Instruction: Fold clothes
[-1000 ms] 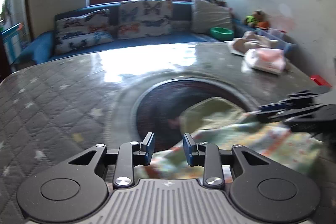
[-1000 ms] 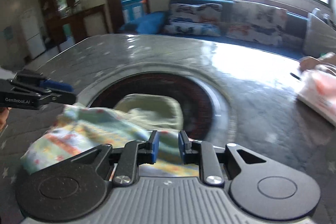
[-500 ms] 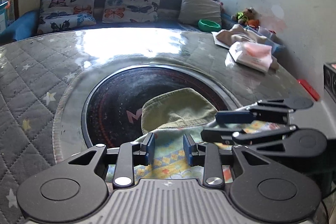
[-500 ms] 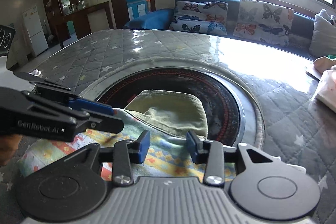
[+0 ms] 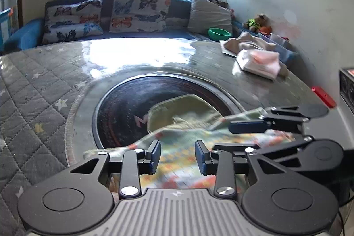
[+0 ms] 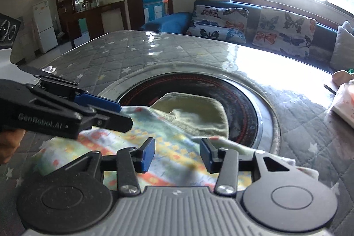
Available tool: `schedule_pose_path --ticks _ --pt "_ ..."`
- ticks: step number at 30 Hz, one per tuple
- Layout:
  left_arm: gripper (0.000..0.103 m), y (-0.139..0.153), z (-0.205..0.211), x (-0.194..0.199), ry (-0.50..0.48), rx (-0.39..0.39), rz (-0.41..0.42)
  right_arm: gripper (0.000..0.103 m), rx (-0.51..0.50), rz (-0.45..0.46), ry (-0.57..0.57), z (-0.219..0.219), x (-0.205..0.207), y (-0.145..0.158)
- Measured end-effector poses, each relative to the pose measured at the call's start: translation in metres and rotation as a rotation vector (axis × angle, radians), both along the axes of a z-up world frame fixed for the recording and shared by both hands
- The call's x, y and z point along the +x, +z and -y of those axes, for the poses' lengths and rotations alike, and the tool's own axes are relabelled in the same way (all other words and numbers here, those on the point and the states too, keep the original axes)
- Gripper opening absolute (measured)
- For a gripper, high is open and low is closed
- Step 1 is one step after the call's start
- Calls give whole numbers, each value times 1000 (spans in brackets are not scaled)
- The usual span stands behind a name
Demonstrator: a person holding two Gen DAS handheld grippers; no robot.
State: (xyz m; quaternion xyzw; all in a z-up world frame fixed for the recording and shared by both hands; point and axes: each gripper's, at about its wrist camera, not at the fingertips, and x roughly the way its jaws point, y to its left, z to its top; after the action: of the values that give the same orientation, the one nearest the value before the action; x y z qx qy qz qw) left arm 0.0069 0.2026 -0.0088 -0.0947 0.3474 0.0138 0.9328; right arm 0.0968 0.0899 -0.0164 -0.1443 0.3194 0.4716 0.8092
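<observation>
A small garment with a colourful print and an olive-green inner side lies on the table, partly over the dark round inset. It also shows in the right wrist view. My left gripper is open just above the printed cloth. My right gripper is open above the same cloth. Each gripper shows in the other's view, the right one at right and the left one at left. Neither holds the cloth.
The quilted grey table cover has star marks. Folded pale and pink clothes lie at the table's far right. A red object lies near the right edge. A sofa with butterfly cushions stands behind the table.
Both grippers have opened from shut and let go of the garment. It now lies flatter on the table. The cloth is blurred, still settling.
</observation>
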Motion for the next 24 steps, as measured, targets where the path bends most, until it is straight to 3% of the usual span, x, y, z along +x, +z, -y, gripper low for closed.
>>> schedule_pose_path --ticks 17,20,24 --pt "47 -9 27 -51 4 49 -2 54 -18 33 69 23 -53 4" --pt "53 -9 30 -57 9 45 6 59 -11 50 69 28 -61 4" --pt "57 -15 28 -61 25 30 -4 73 -8 57 57 31 -66 -2"
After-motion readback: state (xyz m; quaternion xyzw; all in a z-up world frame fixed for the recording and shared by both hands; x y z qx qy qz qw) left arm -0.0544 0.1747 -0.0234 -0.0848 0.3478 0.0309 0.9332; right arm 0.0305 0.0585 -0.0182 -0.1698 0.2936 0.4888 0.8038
